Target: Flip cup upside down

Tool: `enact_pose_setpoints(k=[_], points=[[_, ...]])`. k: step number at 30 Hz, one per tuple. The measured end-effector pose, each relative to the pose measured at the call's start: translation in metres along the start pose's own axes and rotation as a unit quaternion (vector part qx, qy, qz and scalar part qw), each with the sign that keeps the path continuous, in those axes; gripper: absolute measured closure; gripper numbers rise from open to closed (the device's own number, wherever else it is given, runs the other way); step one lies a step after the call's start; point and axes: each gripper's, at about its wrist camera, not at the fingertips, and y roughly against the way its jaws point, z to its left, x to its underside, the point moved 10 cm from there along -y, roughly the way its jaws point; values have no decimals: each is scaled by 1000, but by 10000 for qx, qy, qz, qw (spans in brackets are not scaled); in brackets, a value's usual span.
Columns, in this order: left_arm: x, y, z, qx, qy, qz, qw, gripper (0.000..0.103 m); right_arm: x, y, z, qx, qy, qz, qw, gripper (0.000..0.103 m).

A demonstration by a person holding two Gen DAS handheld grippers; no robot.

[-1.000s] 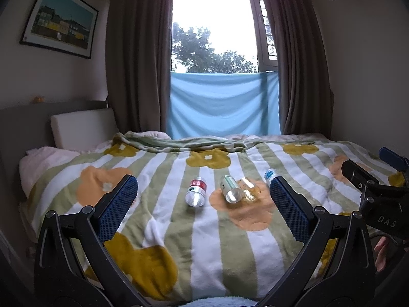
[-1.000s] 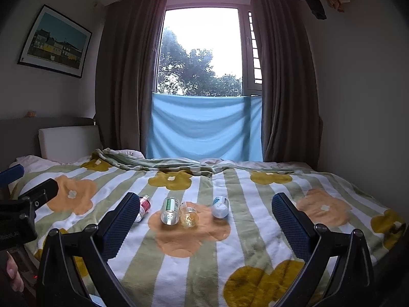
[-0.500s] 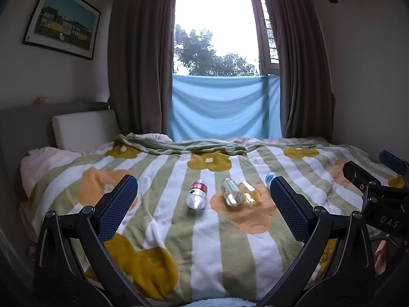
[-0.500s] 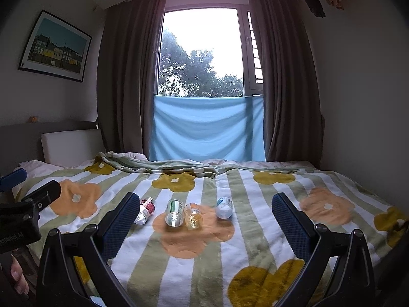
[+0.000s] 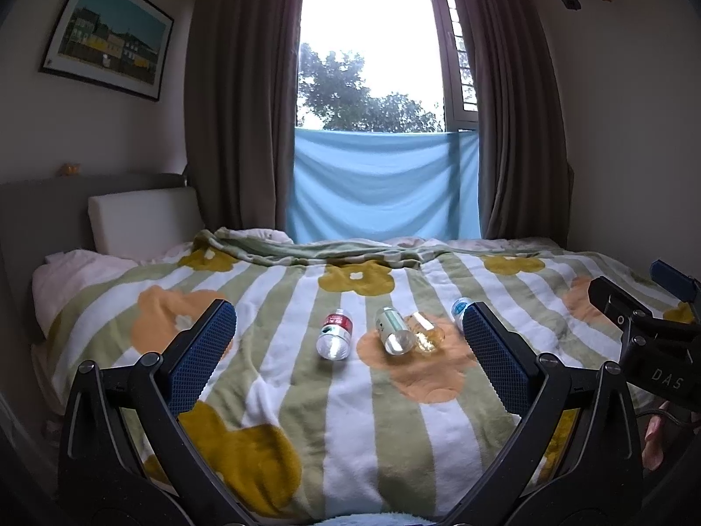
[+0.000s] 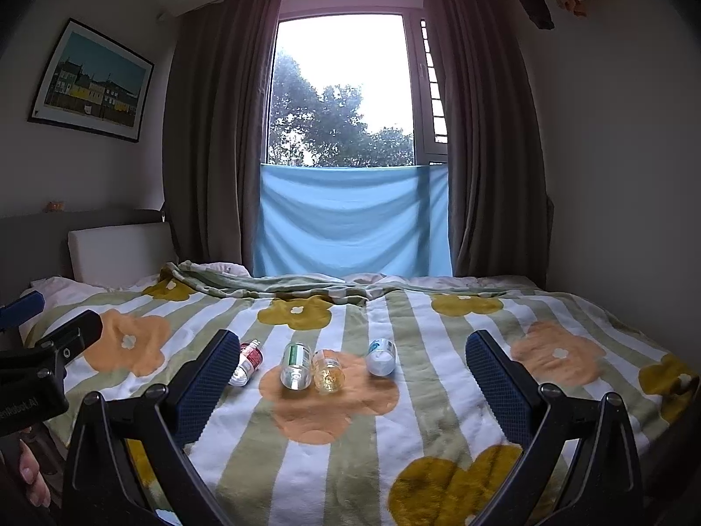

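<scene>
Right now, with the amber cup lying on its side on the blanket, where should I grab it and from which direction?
Grip the amber cup across its round side wall, coming down from above with the right gripper, whose jaws stand wide open. It lies on its side, apparently touching the green-labelled cup on its left, so that side has little room; a mid-body hold should ease turning it over.

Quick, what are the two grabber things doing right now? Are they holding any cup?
Left gripper: open, holding nothing.
Right gripper: open, holding nothing.
The cups lie on the blanket, untouched.
</scene>
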Motion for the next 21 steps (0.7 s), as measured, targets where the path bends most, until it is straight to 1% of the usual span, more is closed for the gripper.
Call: enact_pose_setpoints(k=[9, 21], points=[[1, -1, -1, -5, -14, 5, 10000, 0, -2, 0, -5, 29, -18, -13, 10000, 0], [2, -2, -2, 16, 3, 14, 10000, 0, 0, 1, -3, 39, -14, -1, 10000, 0]])
